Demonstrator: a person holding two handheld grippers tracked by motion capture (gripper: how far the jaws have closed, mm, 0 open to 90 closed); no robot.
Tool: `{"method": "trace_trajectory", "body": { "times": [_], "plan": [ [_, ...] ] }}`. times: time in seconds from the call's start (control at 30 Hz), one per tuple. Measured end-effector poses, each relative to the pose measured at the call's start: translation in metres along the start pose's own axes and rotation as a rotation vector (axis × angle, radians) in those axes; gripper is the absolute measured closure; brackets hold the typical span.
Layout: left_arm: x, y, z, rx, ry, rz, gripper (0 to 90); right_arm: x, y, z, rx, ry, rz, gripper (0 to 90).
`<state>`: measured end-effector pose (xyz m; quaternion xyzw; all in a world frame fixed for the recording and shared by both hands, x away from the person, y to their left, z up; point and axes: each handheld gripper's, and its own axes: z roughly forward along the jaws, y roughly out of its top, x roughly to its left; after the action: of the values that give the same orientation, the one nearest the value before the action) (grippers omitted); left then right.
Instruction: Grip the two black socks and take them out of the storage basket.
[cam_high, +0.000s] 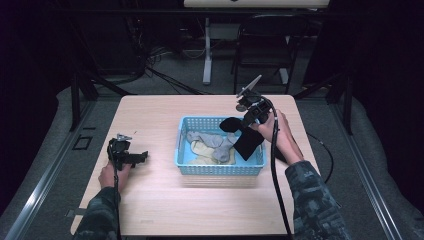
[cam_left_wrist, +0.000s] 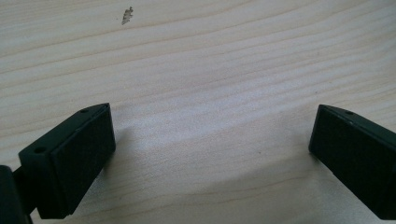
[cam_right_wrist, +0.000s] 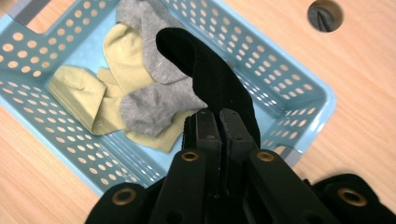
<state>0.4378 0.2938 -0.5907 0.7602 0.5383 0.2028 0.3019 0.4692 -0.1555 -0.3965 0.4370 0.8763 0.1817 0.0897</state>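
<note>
Wooden bench (cam_high: 160, 200) is seen bearing a blue basket (cam_high: 186, 159) of grey and yellow socks (cam_right_wrist: 154, 105). Above its right half a black sock (cam_right_wrist: 210, 74) is pinched by the right claw (cam_right_wrist: 219, 122), long axis hanging down-left. Well apart, the left claw (cam_left_wrist: 210, 154) is rested spread, empty.

A black sock (cam_right_wrist: 212, 79) hangs pinched above a light blue perforated basket (cam_high: 186, 159). Grey socks (cam_right_wrist: 159, 100) and pale yellow socks (cam_right_wrist: 84, 93) lie crumpled inside it.
</note>
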Motion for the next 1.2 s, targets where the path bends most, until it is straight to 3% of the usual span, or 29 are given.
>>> {"method": "trace_trajectory", "body": {
  "times": [0.23, 0.5, 0.73, 1.2],
  "plan": [
    [0.000, 0.000, 0.000, 0.000, 0.000, 0.000, 0.3, -0.001, 0.004, -0.010, -0.022, 0.001, 0.010, 88.0],
    [0.000, 0.000, 0.000, 0.000, 0.000, 0.002, 0.3, -0.002, 0.009, -0.023, -0.032, 0.003, -0.014, 88.0],
    [0.000, 0.000, 0.000, 0.001, 0.000, -0.001, 0.3, -0.007, 0.012, -0.046, -0.064, 0.006, 0.002, 88.0],
    [0.000, 0.000, 0.000, 0.001, 0.000, -0.001, 0.3, -0.021, 0.005, -0.084, -0.090, -0.045, 0.027, 88.0]
  ]
}}
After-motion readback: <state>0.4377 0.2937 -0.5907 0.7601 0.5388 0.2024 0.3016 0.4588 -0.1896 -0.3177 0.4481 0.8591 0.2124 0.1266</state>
